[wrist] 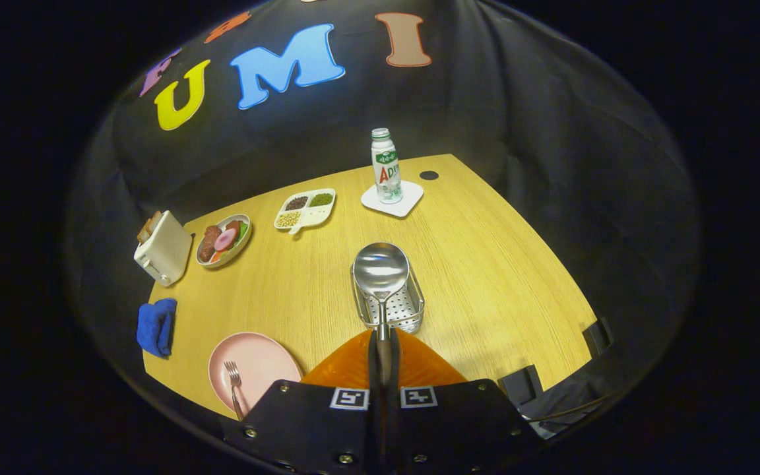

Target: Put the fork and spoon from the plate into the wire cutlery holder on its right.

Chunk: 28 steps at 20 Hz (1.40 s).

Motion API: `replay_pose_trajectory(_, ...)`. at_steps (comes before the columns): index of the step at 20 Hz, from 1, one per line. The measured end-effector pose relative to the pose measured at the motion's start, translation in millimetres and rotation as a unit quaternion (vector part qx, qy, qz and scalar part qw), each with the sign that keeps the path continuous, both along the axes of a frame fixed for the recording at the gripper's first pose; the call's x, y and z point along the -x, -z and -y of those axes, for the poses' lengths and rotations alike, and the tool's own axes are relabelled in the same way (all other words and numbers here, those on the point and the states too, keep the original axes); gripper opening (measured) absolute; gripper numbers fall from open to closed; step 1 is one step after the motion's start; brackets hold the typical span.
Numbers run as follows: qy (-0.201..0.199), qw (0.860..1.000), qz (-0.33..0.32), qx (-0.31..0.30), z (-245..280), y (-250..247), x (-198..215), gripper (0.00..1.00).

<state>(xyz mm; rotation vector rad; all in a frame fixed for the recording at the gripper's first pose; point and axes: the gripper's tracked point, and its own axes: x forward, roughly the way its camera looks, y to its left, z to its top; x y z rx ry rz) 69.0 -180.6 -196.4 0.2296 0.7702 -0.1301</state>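
Note:
My gripper (384,359) is shut on the handle of a steel spoon (380,267), both fingers pressing it. The spoon points forward, its bowl hanging over the wire cutlery holder (408,310), which stands on the wooden table just ahead of the fingers. Left of the fingers lies a pink plate (262,359) with a steel fork (233,382) on it, tines pointing away from me.
A blue cloth (156,326) lies left of the plate, a white toaster (163,249) beyond it. Farther back sit a bowl of food (223,240), a divided tray (305,210) and a bottle (386,166) on a white coaster (410,198). Black clamps (596,335) grip the table's right edge.

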Motion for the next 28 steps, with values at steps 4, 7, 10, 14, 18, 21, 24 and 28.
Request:
replay_pose_trajectory(4,-0.004,0.999,-0.032,0.004,2.2,14.9,0.6,0.03)
replay_pose_trajectory(7,-0.013,0.998,-0.054,0.010,2.0,24.6,-6.4,0.03)
replay_pose_trajectory(10,-0.010,0.997,-0.072,0.009,2.7,31.2,-14.4,0.03)
replay_pose_trajectory(14,-0.014,0.996,-0.089,0.011,3.4,36.7,-16.9,0.03)
replay_pose_trajectory(18,-0.011,0.996,-0.089,0.006,1.6,36.8,-21.2,0.04)
replay_pose_trajectory(21,-0.010,0.996,-0.090,0.007,1.8,35.4,-21.7,0.06)
replay_pose_trajectory(24,-0.010,0.997,-0.083,0.005,2.4,33.6,-25.0,0.09)
replay_pose_trajectory(28,-0.003,0.998,-0.063,-0.012,3.3,20.5,-32.1,0.13)
